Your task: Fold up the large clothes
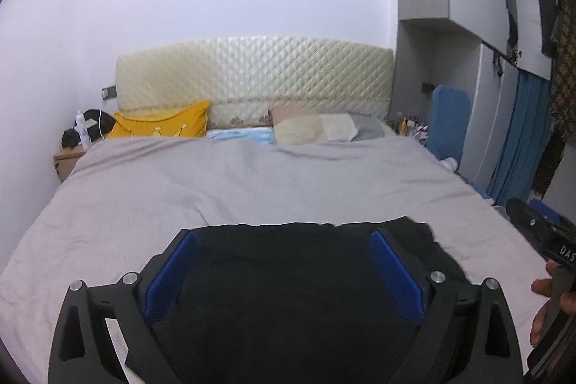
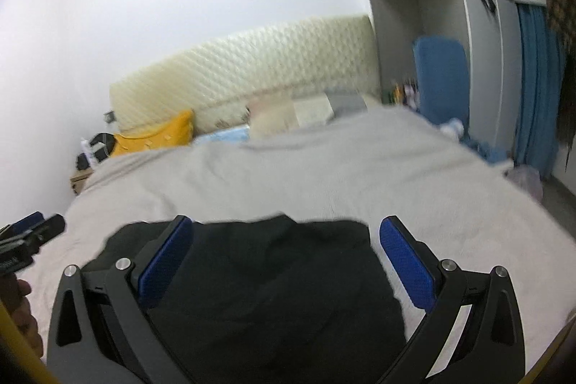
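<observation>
A black garment (image 1: 288, 283) lies flat on the grey bedspread (image 1: 234, 186) near the foot of the bed. My left gripper (image 1: 284, 240) is open just above it, its blue pads (image 1: 169, 272) spread wide with nothing between them. In the right wrist view the same black garment (image 2: 273, 290) lies below my right gripper (image 2: 288, 229), which is open and empty, its blue pads (image 2: 406, 261) wide apart. The right gripper's body (image 1: 540, 233) shows at the right edge of the left view. The left gripper (image 2: 28, 233) shows at the left edge of the right view.
A quilted cream headboard (image 1: 252, 78) stands at the far end with a yellow pillow (image 1: 162, 125), a beige pillow (image 1: 309, 128) and a light blue cloth (image 1: 241, 135). A wooden nightstand (image 1: 66, 161) is far left. A wardrobe and blue curtain (image 1: 522, 132) stand to the right.
</observation>
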Tool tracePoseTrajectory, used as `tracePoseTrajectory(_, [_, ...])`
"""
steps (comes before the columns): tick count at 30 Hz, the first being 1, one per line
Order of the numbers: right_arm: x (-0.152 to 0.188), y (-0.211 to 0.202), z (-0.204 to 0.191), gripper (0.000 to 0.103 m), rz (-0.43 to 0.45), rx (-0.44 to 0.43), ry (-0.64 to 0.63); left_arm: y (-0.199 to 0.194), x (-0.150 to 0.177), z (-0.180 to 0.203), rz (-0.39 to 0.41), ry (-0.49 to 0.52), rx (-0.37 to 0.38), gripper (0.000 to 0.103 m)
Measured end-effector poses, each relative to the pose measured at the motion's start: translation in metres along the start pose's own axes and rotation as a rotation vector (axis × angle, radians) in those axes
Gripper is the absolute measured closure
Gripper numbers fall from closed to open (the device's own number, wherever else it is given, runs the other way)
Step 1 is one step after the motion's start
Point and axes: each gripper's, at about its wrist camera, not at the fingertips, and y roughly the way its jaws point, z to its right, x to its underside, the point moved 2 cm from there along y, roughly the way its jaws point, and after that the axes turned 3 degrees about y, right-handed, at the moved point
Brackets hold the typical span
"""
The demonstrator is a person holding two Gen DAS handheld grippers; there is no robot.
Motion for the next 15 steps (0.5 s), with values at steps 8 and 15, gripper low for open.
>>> tracePoseTrajectory(8, [-0.018,-0.102,-0.038,0.000,0.106,-0.011,-0.063,-0.081,0.002,0.020,0.036,-0.014,0.087,0.002])
tracePoseTrajectory(15, [0.002,-0.145,-0.063,0.000,0.113,-0.061,-0.084,-0.127,0.016,0.030,0.043,0.020,0.073,0.002])
